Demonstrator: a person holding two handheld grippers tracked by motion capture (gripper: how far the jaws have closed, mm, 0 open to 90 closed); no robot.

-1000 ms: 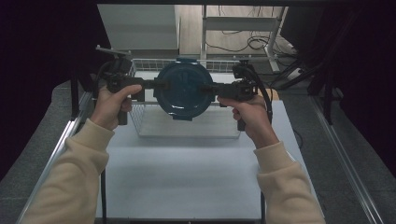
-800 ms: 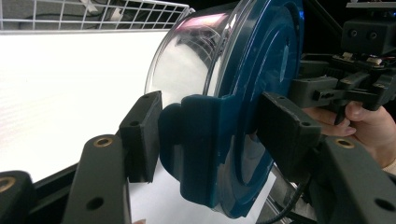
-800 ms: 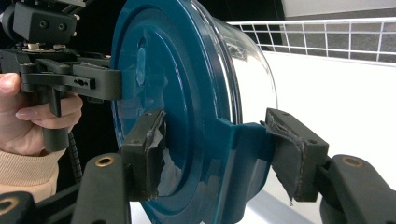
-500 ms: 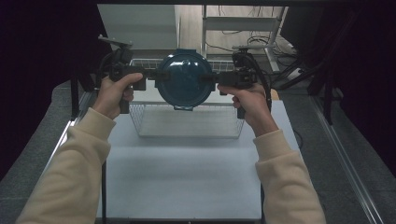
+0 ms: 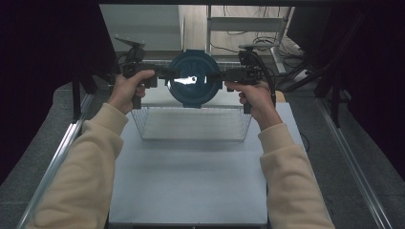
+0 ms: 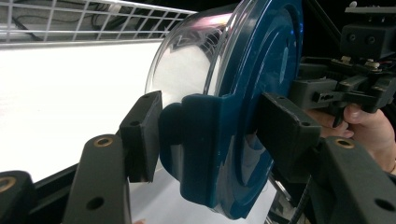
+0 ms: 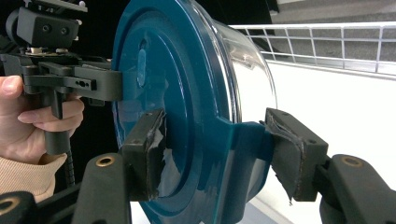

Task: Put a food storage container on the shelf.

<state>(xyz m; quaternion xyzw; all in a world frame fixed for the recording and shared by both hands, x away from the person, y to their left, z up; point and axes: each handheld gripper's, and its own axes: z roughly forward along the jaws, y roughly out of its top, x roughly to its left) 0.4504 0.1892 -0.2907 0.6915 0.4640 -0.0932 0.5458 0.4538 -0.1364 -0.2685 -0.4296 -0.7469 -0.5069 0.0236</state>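
Lidded container held up by both tools — placement not done yet.
Near to far: bare white worktop (image 5: 191,181), then the empty wire basket (image 5: 191,125), then the glass container with blue lid (image 5: 195,78), tipped on edge and in the air just above and behind the basket. Left tool (image 5: 165,74) clamps one lid tab, right tool (image 5: 224,75) the opposite one. Lift looks complete — what's left, I'd guess, is lowering it into the basket and letting go.

This looks like a lab recording booth: black curtains (image 5: 43,71) flank a white table (image 5: 191,181) on metal rails (image 5: 52,164), with loose cables (image 5: 267,40) on the floor behind.
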